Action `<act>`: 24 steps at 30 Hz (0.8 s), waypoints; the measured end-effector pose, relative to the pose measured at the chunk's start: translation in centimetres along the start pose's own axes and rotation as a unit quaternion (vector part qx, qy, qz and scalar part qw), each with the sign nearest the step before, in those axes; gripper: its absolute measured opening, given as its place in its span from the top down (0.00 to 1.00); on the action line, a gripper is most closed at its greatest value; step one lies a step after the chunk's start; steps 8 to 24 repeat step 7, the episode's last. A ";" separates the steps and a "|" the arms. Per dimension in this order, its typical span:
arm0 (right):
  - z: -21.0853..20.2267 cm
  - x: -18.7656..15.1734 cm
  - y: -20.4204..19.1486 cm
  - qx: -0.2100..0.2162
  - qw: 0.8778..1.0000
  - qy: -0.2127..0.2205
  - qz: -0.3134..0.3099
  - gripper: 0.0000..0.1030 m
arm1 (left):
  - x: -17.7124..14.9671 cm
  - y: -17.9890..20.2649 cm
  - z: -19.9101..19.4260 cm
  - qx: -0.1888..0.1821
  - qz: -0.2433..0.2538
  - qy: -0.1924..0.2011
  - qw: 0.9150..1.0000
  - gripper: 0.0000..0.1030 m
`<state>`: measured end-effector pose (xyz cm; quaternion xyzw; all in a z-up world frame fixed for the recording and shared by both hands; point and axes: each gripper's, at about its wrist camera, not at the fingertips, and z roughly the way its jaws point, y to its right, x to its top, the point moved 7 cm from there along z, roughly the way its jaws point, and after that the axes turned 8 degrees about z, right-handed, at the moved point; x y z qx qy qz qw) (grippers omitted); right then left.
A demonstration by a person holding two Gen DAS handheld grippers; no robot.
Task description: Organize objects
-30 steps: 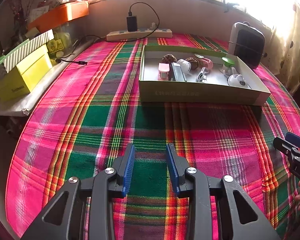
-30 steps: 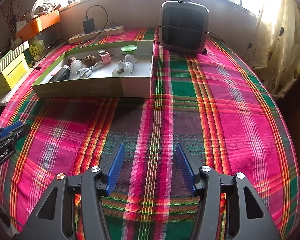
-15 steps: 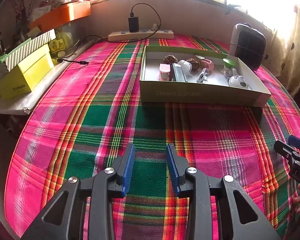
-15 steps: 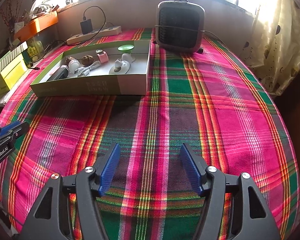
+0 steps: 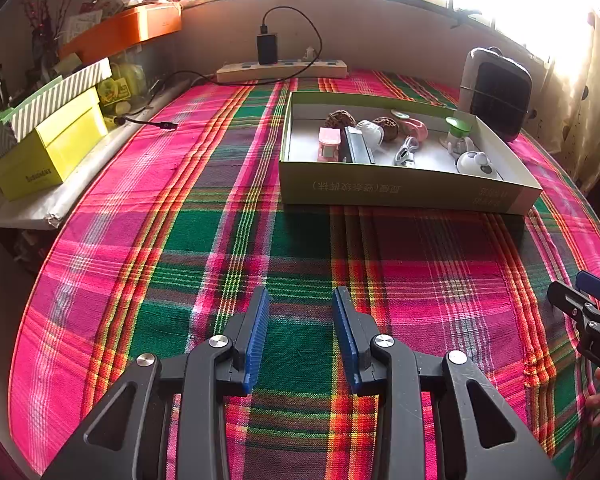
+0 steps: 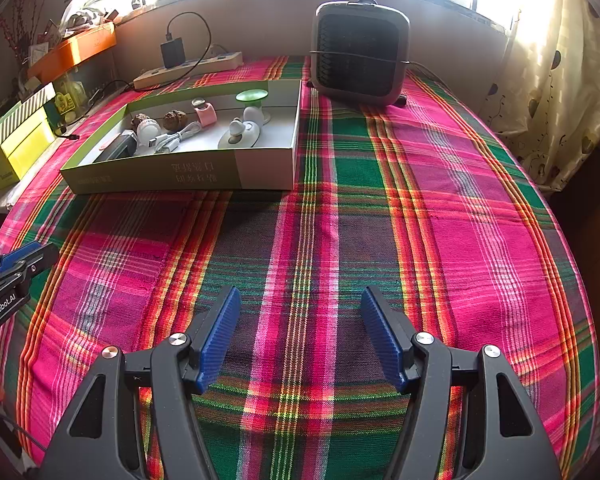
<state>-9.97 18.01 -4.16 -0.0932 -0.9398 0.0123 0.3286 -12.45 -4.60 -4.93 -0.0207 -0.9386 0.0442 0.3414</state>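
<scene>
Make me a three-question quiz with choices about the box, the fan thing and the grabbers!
1. Where are the small toys?
A in the box
B on the cloth
C on the heater

2. What colour are the fingers' pads?
A red
B blue
C yellow

3. What is the right gripper holding?
A a cable
B a toy
C nothing

Answers: 1 A, all lie inside the box walls. 2 B, both pads show blue. 3 C, only cloth shows between its open fingers.
</scene>
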 end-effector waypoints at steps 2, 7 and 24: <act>0.0 0.0 0.0 0.000 1.000 0.000 0.000 0.39 | 0.0 0.0 0.0 0.000 0.000 0.000 1.000 0.70; 0.0 0.0 0.0 0.000 1.000 0.000 0.000 0.38 | 0.0 0.0 0.0 0.000 0.000 0.000 1.000 0.70; 0.0 0.0 0.0 0.000 1.000 0.000 0.000 0.38 | 0.0 0.0 0.0 0.000 0.000 0.000 1.000 0.70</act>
